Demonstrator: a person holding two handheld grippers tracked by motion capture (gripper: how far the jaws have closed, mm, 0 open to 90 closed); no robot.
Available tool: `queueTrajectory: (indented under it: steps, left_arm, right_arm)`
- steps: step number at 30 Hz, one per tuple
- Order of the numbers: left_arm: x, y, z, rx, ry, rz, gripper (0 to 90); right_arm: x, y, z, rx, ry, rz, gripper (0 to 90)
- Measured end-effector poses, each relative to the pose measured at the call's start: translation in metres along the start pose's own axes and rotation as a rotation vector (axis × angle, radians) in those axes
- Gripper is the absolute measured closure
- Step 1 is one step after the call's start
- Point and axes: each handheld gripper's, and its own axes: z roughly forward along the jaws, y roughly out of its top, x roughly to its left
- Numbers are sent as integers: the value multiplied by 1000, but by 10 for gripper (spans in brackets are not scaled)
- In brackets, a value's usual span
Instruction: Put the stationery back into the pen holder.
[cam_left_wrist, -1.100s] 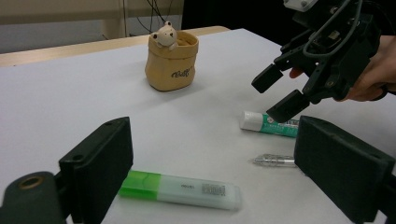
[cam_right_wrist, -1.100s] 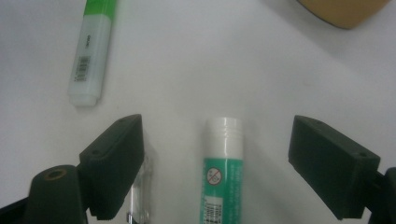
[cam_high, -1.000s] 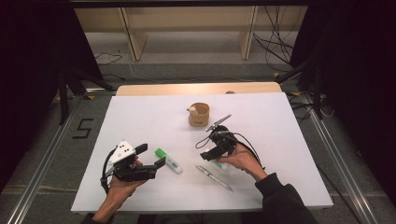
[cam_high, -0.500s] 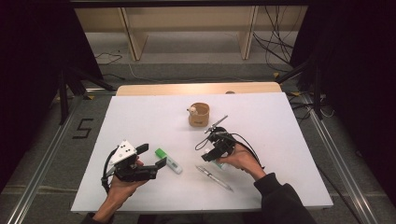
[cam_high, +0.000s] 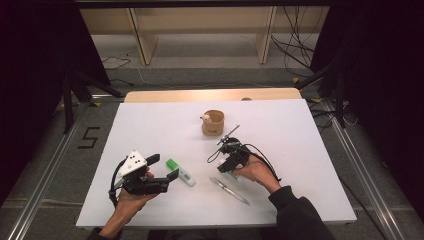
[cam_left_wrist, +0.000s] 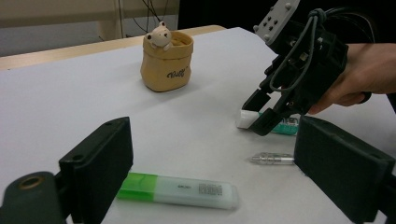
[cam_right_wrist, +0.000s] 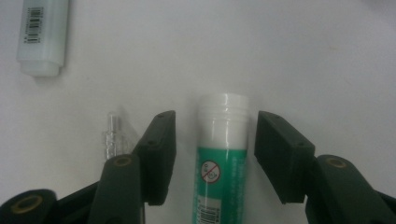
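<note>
A green-and-white tube lies flat on the white table, white cap pointing away. My right gripper straddles it. Its jaws have just been closing, with the tube between them, and a thin gap still shows on each side of the cap. From the left gripper view the right gripper tilts down onto the tube. My left gripper rests open near the front left, with nothing between its jaws. A green highlighter lies just beyond its fingertips.
A clear pen lies on the table close beside the tube, towards the front edge. A tan cup with a small animal figure on its rim stands behind the right hand. The table's front edge is near both forearms.
The right gripper has shifted slightly over the tube and its jaws look narrower. The left hand and the other objects stay where they were.
</note>
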Motion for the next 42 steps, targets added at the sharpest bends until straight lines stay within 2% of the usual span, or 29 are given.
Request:
queueTrajectory:
  steps: [10, 18, 27, 33, 39, 42]
  left_arm:
    - [0, 0, 0, 1, 0, 1, 113]
    - [0, 0, 0, 1, 1, 1, 113]
    - [0, 0, 0, -2, 3, 3, 113]
    - [0, 0, 0, -4, 3, 0, 113]
    - [1, 0, -1, -4, 4, 0, 113]
    - [1, 0, 0, -4, 6, -3, 113]
  right_arm:
    - [-1, 1, 4, 10, -2, 6, 571]
    - [1, 3, 4, 18, -32, 6, 640]
    - [4, 4, 2, 23, -39, 1, 655]
    - [4, 5, -6, -9, -45, -13, 658]
    - [2, 6, -20, -88, -22, 1, 659]
    - [0, 6, -29, -154, -11, 17, 658]
